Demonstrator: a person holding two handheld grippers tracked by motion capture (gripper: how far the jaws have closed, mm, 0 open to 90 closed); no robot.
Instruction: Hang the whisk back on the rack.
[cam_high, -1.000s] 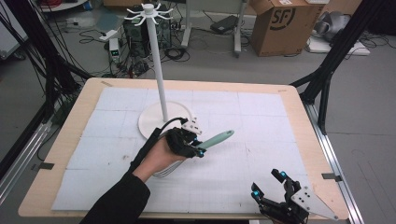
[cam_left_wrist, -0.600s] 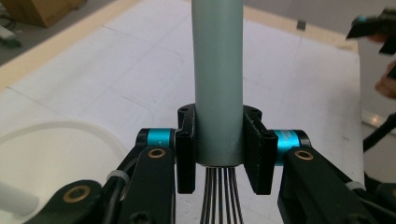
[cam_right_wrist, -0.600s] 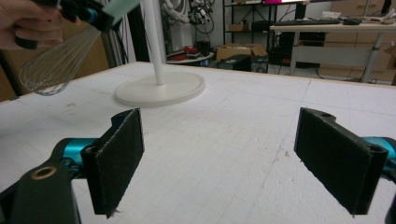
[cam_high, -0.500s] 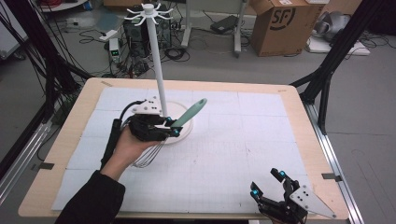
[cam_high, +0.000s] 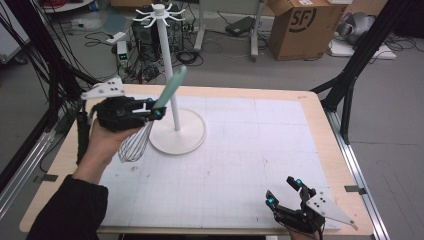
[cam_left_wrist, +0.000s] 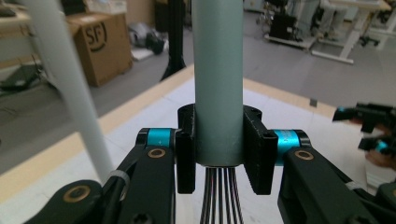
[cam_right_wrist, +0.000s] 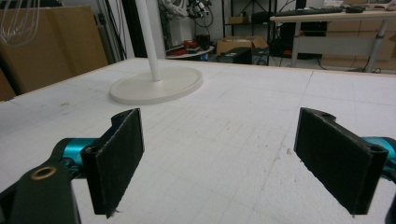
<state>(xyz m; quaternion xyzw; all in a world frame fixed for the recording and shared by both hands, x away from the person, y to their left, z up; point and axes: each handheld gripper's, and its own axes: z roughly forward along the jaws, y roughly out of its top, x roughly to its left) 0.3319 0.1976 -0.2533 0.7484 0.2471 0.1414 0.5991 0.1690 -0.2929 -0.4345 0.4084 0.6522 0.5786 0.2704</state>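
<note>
My left gripper (cam_high: 152, 110) is shut on a whisk with a teal-green handle (cam_high: 171, 87) and a wire head (cam_high: 135, 145). It holds the whisk up off the table, handle pointing up and to the right, just left of the white stand's pole (cam_high: 167, 65). In the left gripper view the handle (cam_left_wrist: 218, 84) is clamped between the jaws, with the wires (cam_left_wrist: 219, 196) running down below them. The stand's round base (cam_high: 192, 135) rests on the white mat. My right gripper (cam_high: 285, 192) stays open near the table's front right edge; in its own view its pads (cam_right_wrist: 116, 154) stand wide apart over the mat.
The white gridded mat (cam_high: 240, 150) covers most of the wooden table (cam_high: 320, 115). The stand's top has several hooks (cam_high: 159, 10). A cardboard box (cam_high: 300, 25) and cables lie on the floor beyond the table. Black frame legs (cam_high: 350, 75) stand at the right.
My left gripper has carried the whisk up and to the left, from the mat's middle to beside the stand's pole, tipping the handle upward. The right gripper has stayed put.
</note>
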